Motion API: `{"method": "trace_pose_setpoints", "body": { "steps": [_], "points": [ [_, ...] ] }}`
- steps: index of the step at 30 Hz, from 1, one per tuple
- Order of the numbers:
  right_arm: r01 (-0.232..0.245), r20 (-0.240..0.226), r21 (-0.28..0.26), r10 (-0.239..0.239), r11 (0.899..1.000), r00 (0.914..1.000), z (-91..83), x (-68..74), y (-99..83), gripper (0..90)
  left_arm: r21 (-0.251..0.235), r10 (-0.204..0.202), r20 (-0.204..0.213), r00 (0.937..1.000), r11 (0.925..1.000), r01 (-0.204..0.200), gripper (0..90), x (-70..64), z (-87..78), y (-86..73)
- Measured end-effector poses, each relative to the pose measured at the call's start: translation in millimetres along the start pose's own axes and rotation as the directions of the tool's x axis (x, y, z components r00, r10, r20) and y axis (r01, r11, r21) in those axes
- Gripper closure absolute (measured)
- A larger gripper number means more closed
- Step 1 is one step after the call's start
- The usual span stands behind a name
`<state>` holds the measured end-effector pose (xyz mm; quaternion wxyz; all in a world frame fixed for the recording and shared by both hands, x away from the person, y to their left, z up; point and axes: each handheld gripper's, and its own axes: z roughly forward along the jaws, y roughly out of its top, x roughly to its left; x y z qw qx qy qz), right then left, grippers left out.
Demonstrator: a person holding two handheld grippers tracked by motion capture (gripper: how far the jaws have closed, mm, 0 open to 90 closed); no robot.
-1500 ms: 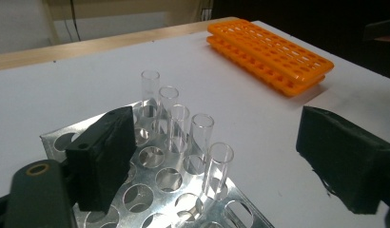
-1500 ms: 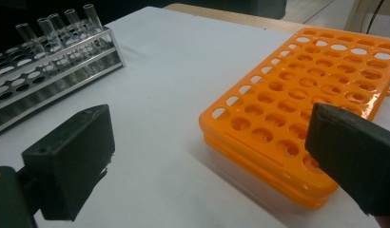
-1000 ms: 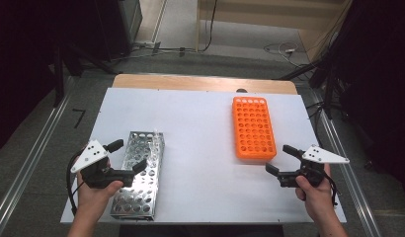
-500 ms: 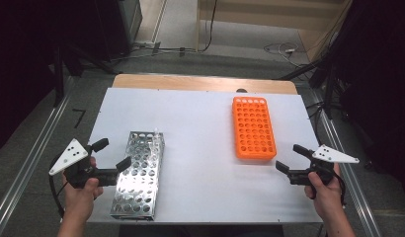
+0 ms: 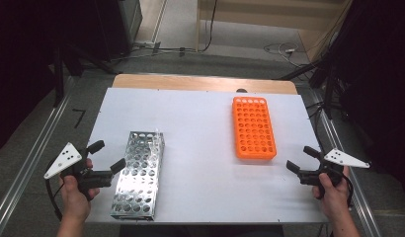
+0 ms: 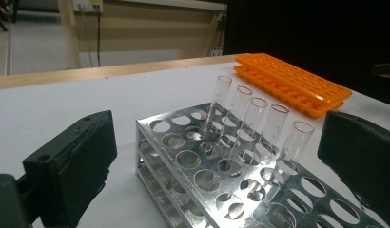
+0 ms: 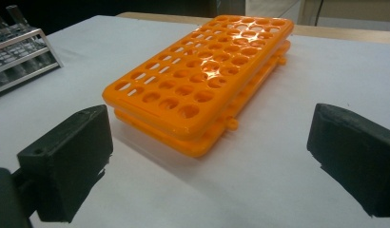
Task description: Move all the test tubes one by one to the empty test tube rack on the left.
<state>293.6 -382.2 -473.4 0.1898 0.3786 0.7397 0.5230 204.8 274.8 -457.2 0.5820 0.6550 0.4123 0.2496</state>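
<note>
A silver metal tube rack [image 5: 139, 173] lies at the near left of the white table [image 5: 200, 148]. Several empty glass test tubes [image 6: 259, 128] stand in one row of it. My left gripper [image 5: 106, 155] is open just left of the rack, its jaws pointing at the rack's side and holding nothing. In the left gripper view the rack [image 6: 217, 175] sits between the wide-apart jaws. An orange plastic rack [image 5: 254, 127] with empty holes lies at the right. My right gripper [image 5: 300, 158] is open, near and to the right of it, facing the orange rack [image 7: 202, 80].
A wooden strip [image 5: 200, 83] borders the table's far edge. Metal rails [image 5: 32, 163] run along both sides of the table. Cables [image 5: 284, 49] lie on the floor beyond. The metal rack [image 7: 17, 52] is at the far left in the right gripper view.
My left gripper has drawn back to the left, off the metal rack's near side. My right gripper has shifted slightly right and toward the person. Both stay open.
</note>
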Motion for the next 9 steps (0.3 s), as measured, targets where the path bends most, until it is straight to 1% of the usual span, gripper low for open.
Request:
{"method": "trace_pose_setpoints", "body": {
  "steps": [3, 4, 9],
  "points": [
    [-0.006, -0.010, 0.002, 0.006, 1.000, 0.9999, 0.4, -0.1, -0.8, 0.0, 0.006, 0.003, 0.006, 1.0000, 1.0000, -0.003, 0.0, 0.2, 0.7, -0.5],
    [-0.001, -0.004, 0.003, 0.001, 1.000, 1.0000, 0.9, 0.1, -0.8, 0.0, 0.006, 0.003, 0.007, 1.0000, 1.0000, -0.003, 0.0, 0.3, 0.8, -0.7],
    [0.001, -0.006, 0.006, -0.001, 1.000, 1.0000, 1.7, 1.5, -0.3, 0.0, 0.004, 0.001, 0.012, 0.9999, 1.0000, -0.001, 0.0, 0.3, 0.9, 0.1]
  ]
}}
